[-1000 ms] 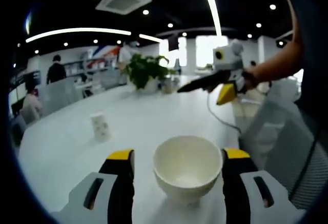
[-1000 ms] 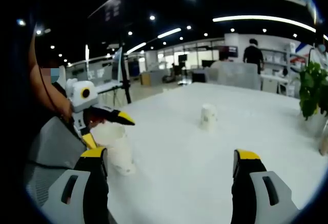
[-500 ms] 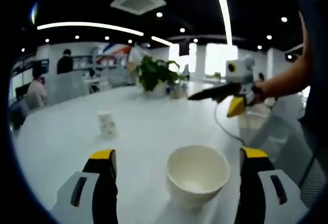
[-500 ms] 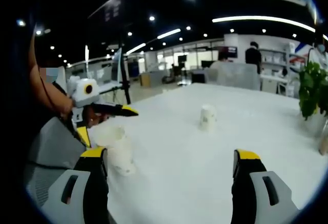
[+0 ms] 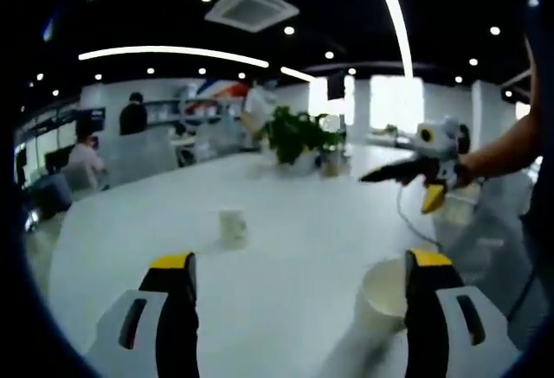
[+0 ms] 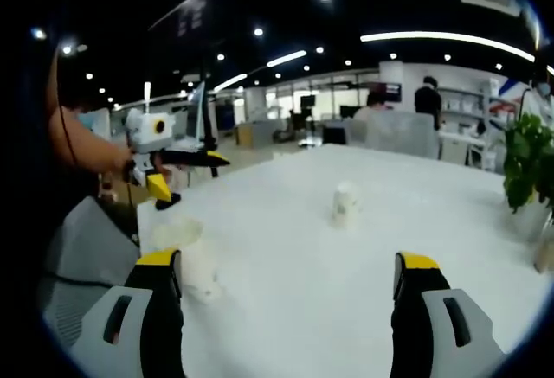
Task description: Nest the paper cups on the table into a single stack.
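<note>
On the white table (image 5: 286, 257) a wide white paper cup (image 5: 383, 294) stands upright just inside the right jaw of my left gripper (image 5: 301, 261), which is open and holds nothing. A smaller printed paper cup (image 5: 232, 227) stands farther out, mid-table. In the right gripper view the same wide cup (image 6: 184, 257) sits near the table's left edge, and the small cup (image 6: 345, 203) stands ahead. My right gripper (image 6: 288, 261) is open and empty. The left gripper (image 6: 169, 160) hovers above and behind the wide cup, held in a hand. The right gripper (image 5: 414, 169) hangs over the table's right side.
A potted plant (image 5: 299, 136) stands at the table's far end, seen too as the plant (image 6: 528, 157) at the right. A grey chair (image 6: 82, 253) sits by the table's edge near the wide cup. People sit and stand in the background office.
My left gripper's jaws widened away from the wide cup, then the gripper rose and swung off it; the cup stays on the table. The right gripper barely moved.
</note>
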Tool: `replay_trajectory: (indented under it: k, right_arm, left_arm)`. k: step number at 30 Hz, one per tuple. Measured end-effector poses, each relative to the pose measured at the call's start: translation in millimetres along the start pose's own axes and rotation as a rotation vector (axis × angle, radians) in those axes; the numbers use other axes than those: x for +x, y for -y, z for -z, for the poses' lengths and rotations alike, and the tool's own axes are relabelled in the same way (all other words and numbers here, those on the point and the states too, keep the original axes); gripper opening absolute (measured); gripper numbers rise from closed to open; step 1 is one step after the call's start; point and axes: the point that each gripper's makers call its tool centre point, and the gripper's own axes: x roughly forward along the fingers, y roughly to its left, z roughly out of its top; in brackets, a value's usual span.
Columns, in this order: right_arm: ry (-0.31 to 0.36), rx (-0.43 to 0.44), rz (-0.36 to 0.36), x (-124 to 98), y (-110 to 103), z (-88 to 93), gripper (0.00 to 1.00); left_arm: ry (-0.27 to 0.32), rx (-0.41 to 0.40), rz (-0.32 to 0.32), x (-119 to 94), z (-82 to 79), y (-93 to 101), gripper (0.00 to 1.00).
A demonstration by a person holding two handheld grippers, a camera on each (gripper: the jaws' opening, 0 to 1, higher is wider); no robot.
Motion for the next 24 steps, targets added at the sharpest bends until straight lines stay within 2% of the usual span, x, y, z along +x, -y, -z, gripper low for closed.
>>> replay_trajectory:
  k: [5, 10, 18, 23, 24]
  right_arm:
    - [0.008, -0.014, 0.007, -0.3, 6.6, -10.2, 1.0]
    - [0.019, -0.02, 0.019, 0.6, 14.5, -18.2, 1.0]
    - [0.034, -0.019, 0.037, 3.0, 23.4, -26.9, 1.0]
    - [0.041, -0.02, 0.048, 5.2, 31.1, -33.5, 1.0]
    - [0.039, -0.041, 0.051, 6.0, 32.9, -34.9, 1.0]
  left_arm:
    - [-0.012, -0.007, -0.052, -14.9, -3.4, -25.4, 0.98]
    - [-0.021, -0.01, -0.088, -28.2, -0.1, -41.0, 0.98]
    - [-0.028, 0.049, -0.153, -46.0, 5.8, -56.2, 0.98]
    - [-0.026, 0.03, -0.189, -57.0, 8.6, -66.1, 0.98]
    - [-0.028, 0.033, -0.195, -59.0, 8.8, -67.2, 0.98]
